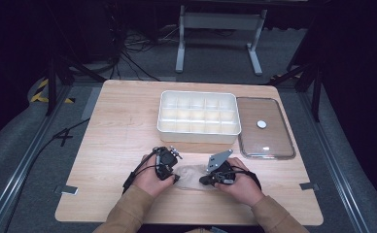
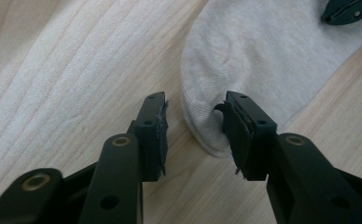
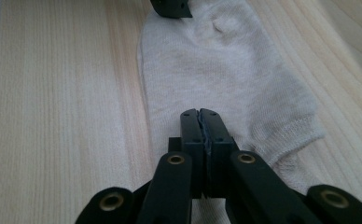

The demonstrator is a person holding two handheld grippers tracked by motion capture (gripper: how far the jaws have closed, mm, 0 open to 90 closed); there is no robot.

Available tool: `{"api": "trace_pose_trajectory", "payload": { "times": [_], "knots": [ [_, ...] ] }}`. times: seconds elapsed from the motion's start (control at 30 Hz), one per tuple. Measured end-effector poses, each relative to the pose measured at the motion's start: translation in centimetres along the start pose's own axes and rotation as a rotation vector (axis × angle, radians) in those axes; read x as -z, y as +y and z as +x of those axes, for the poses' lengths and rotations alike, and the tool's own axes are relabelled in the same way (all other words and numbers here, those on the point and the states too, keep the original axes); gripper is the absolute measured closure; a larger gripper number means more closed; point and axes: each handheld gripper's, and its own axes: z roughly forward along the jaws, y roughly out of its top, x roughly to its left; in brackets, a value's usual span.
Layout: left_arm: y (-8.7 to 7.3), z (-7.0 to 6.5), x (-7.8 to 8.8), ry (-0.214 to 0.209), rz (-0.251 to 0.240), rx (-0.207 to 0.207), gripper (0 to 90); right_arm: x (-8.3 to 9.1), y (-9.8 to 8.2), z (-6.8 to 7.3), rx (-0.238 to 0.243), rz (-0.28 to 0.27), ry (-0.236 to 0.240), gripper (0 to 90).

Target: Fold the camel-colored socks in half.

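Note:
A pale beige sock (image 1: pixel 189 175) lies flat on the wooden table between my two hands. In the left gripper view, my left gripper (image 2: pixel 195 109) stands open astride the sock's (image 2: pixel 263 51) rounded end. One pad touches the fabric edge and the other is clear of it. My right gripper (image 3: pixel 200 112) is shut, its tips down on the sock (image 3: pixel 216 60) near the ribbed cuff. Whether fabric is pinched I cannot tell. From above, the left gripper (image 1: pixel 176 178) and right gripper (image 1: pixel 202 182) sit at opposite ends of the sock.
A white tray (image 1: pixel 197 133) split into several compartments stands behind the hands at mid table. To its right lies a clear lid (image 1: pixel 264 141) with a white knob. The near table edge runs just below my forearms.

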Motion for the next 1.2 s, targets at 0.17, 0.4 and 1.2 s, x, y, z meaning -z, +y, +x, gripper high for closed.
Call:
{"api": "trace_pose_trajectory", "payload": {
  "times": [0.17, 0.4, 1.2],
  "knots": [
    [0.0, -0.2, 0.0, -0.031, 0.007, -0.012, 71.2, 0.0, 0.0, 0.0, -0.001, 0.0, -0.005, 89.8],
    [0.1, -0.3, 0.1, -0.036, 0.009, -0.03, 84.4, 0.3, -0.1, -0.1, -0.041, -0.028, 0.012, 84.5],
    [0.5, -1.5, 3.4, -0.103, -0.059, -0.086, 85.0, -0.5, 0.0, 0.4, -0.093, -0.054, -0.097, 89.2]
  ]
}}
